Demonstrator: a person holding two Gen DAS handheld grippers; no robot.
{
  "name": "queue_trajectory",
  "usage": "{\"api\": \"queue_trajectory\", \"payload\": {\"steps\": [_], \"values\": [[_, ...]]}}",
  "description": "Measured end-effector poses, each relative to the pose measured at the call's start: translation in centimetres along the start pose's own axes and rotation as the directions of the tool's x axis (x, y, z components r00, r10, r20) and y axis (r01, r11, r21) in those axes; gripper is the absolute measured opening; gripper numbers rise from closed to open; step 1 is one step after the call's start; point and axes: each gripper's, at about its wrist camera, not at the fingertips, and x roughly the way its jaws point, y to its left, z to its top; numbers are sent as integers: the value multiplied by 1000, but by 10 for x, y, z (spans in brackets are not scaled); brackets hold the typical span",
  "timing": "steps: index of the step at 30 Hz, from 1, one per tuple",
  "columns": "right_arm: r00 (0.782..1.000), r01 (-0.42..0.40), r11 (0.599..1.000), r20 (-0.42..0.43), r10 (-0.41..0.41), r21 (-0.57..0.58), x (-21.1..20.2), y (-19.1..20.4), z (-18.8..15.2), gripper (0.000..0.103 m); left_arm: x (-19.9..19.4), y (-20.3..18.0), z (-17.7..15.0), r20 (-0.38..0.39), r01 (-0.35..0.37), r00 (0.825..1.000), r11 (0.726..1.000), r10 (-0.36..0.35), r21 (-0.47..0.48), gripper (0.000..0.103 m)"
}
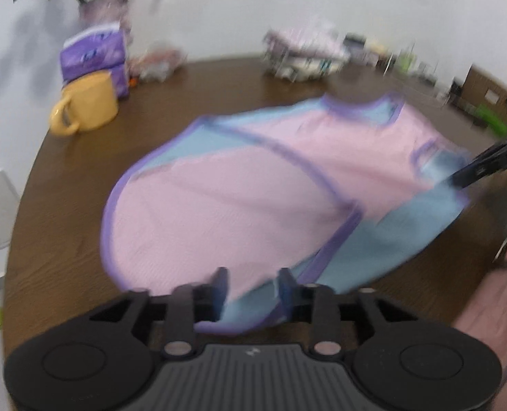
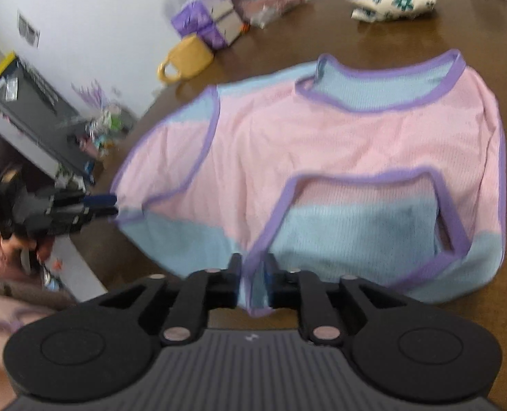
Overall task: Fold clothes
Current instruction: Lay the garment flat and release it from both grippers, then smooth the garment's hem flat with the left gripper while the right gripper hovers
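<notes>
Pink-blue top [image 2: 322,157] spread flat mid-worktop [image 1: 65,178]. Left gripper [image 1: 251,287] and right gripper [image 2: 251,279] fingers pinch hem corners — thin bite may slip, fold skews; mug [image 1: 89,106] near far edge.

A lived-in home room: a wooden desk [image 1: 65,188] carries a yellow mug [image 1: 87,104], a vase of flowers [image 1: 106,3], purple tissue packs [image 1: 96,54] and folded laundry [image 2: 390,3] along a white wall.

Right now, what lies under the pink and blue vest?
The pink and blue vest lies on the brown wooden table, which shows all around it. Anything beneath the cloth is hidden.
</notes>
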Motion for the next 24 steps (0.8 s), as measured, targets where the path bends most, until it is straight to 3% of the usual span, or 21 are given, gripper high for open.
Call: {"api": "queue_trajectory", "payload": {"steps": [4,7,11,13,14,17,21,24], "values": [[1000,1,1000,31,-1,-13,10,7,10,26,12,-24,18,37,79,996,996,-81,51,43],[999,9,999,51,-7,-41,18,13,14,26,30,-41,29,18,132,991,986,-135,103,44],[995,42,996,95,-35,-75,23,15,19,50,52,-53,33,-40,166,986,976,-161,144,40],[990,66,994,126,-56,-83,22,13,22,50,58,-54,32,-62,185,982,969,-177,161,10],[988,79,993,141,-66,-87,21,12,24,50,57,-53,30,-73,186,982,968,-175,169,4],[978,125,987,179,-106,-97,21,8,30,44,49,-51,25,-101,184,981,966,-168,180,4],[963,226,969,171,-207,-103,34,-2,35,21,41,-44,18,-118,179,980,969,-161,168,5],[960,244,963,166,-223,-115,37,-6,35,20,34,-37,14,-111,158,984,977,-143,141,14]]}}
